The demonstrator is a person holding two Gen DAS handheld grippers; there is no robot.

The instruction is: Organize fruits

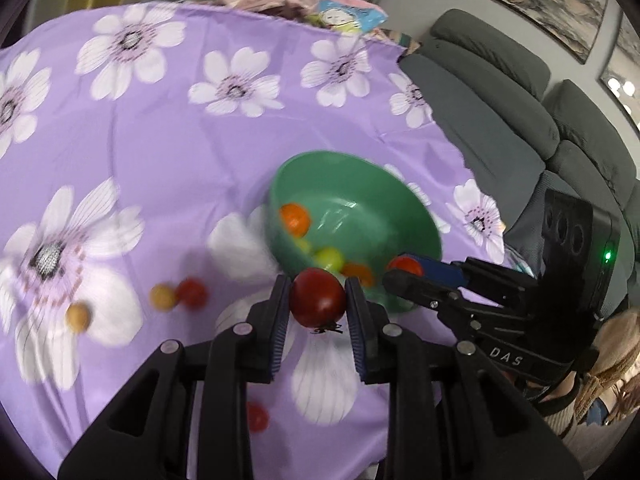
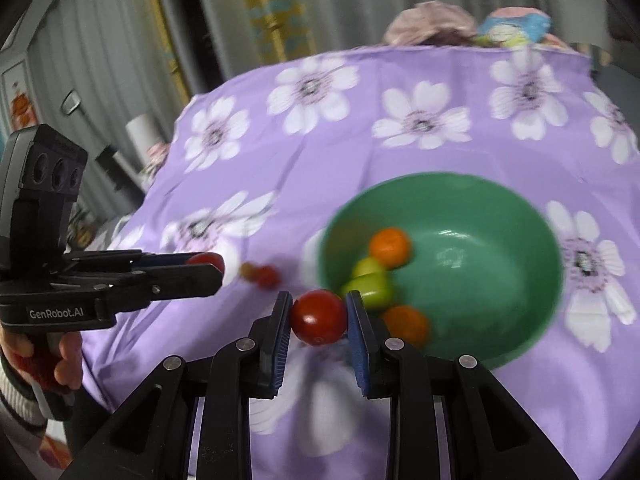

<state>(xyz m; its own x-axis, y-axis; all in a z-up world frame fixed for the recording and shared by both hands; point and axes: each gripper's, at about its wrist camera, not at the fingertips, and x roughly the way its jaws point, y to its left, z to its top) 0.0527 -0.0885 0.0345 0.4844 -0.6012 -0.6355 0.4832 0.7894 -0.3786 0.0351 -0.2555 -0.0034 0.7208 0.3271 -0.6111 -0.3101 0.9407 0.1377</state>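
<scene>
In the left wrist view my left gripper (image 1: 318,300) is shut on a dark red tomato (image 1: 318,296), lifted just short of the green bowl (image 1: 360,184). The bowl holds orange and yellow-green small fruits. My right gripper (image 1: 404,272) comes in from the right at the bowl's near rim, shut on a red tomato (image 1: 406,265). In the right wrist view that right gripper (image 2: 319,318) pinches its red tomato (image 2: 319,317) left of the bowl (image 2: 500,232). The left gripper (image 2: 208,266) shows at the left there. Several loose fruits (image 1: 176,294) lie on the cloth.
A purple flowered tablecloth (image 1: 160,152) covers the table. A grey sofa (image 1: 500,100) stands past its right edge. Folded fabric and a cartoon-printed pack (image 1: 348,14) sit at the far edge. A person's hand (image 2: 64,356) grips the left handle. One red fruit (image 1: 256,416) lies near me.
</scene>
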